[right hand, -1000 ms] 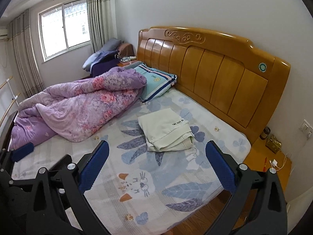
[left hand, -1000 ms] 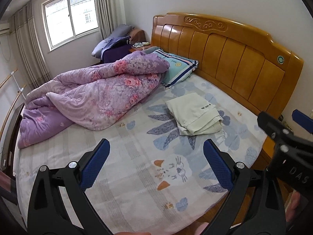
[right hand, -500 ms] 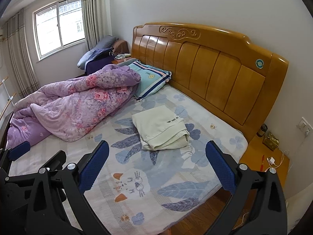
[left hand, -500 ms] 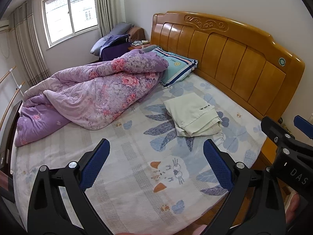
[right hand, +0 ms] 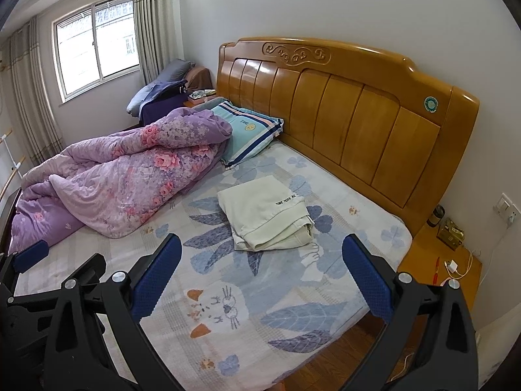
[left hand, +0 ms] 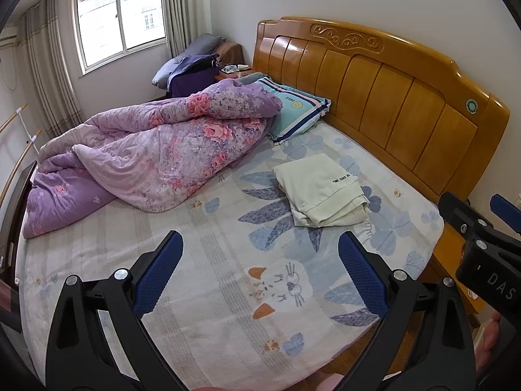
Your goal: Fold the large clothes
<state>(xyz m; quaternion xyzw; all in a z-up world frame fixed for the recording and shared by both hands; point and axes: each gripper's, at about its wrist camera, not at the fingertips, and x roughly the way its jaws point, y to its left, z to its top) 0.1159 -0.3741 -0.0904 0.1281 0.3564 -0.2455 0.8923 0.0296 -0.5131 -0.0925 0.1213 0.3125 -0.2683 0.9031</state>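
A cream garment [left hand: 320, 189] lies folded in a neat rectangle on the bed [left hand: 202, 260], near the headboard; it also shows in the right wrist view [right hand: 265, 216]. My left gripper [left hand: 260, 277] is open and empty, held high above the bed's near side, well back from the garment. My right gripper [right hand: 262, 278] is open and empty too, beside the left one, also far from the garment. The right gripper's body [left hand: 482, 251] shows at the right edge of the left wrist view.
A crumpled purple floral quilt [left hand: 153, 153] covers the bed's left half. A striped teal pillow [left hand: 293, 114] lies by the wooden headboard [left hand: 390, 104]. A nightstand [right hand: 443, 270] with small items stands at the right. A window [left hand: 120, 16] and curtains are at the back.
Both grippers have drawn back and up from the bed, so the folded garment looks smaller and farther. Both stay open. The garment has not moved.
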